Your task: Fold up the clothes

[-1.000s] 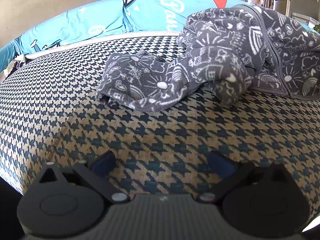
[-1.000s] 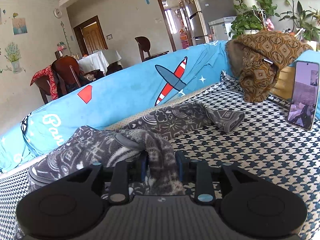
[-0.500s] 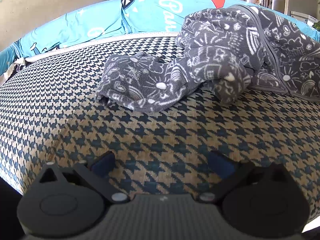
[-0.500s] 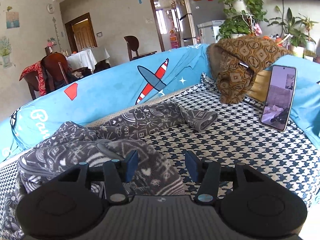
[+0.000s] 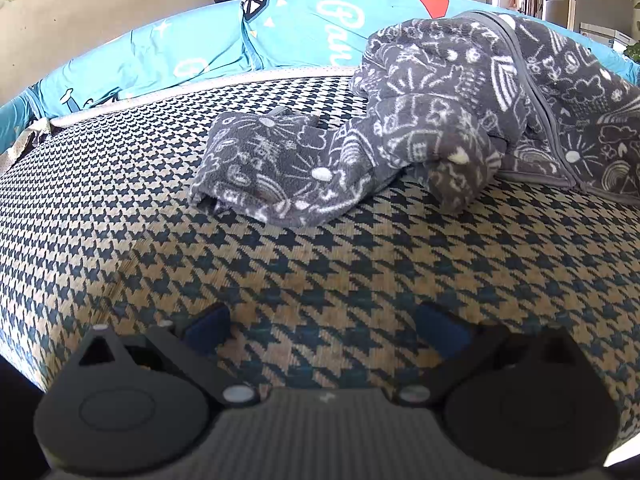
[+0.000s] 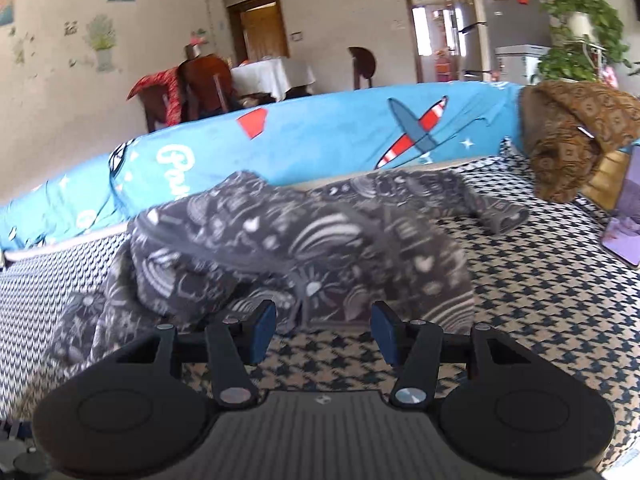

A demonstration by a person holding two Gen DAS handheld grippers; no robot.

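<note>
The grey fleece garment (image 5: 420,136), printed with white doodles, lies crumpled on the houndstooth sofa cover (image 5: 320,264), well ahead of the left claw (image 5: 324,326) and just beyond the right claw (image 6: 323,330); the left claw hangs low over bare houndstooth cloth, its blue pads (image 5: 208,322) spread wide with nothing between them; in the left wrist view one sleeve (image 5: 280,172) reaches out to the left of the heap, its cuff end lying flat on the cover, while the bulk of the garment is bunched to the right with a grey bound edge (image 5: 532,92) running across it; the right claw is likewise parted, holding nothing, its pads (image 6: 264,328) just short of the garment's near hem; in the right wrist view, which is somewhat blurred, the other sleeve (image 6: 472,204) stretches off to the right, its cuff resting on the cover; behind the garment runs a blue sofa backrest cover (image 6: 340,136) with a red and blue aeroplane print; at the far right a brown patterned cloth (image 6: 568,140) is draped over the sofa end, and a phone (image 6: 624,220) stands propped below it; beyond the sofa are wooden chairs (image 6: 200,84), a white-clothed dining table (image 6: 276,72), a refrigerator (image 6: 512,40) and a potted plant (image 6: 580,28).
</note>
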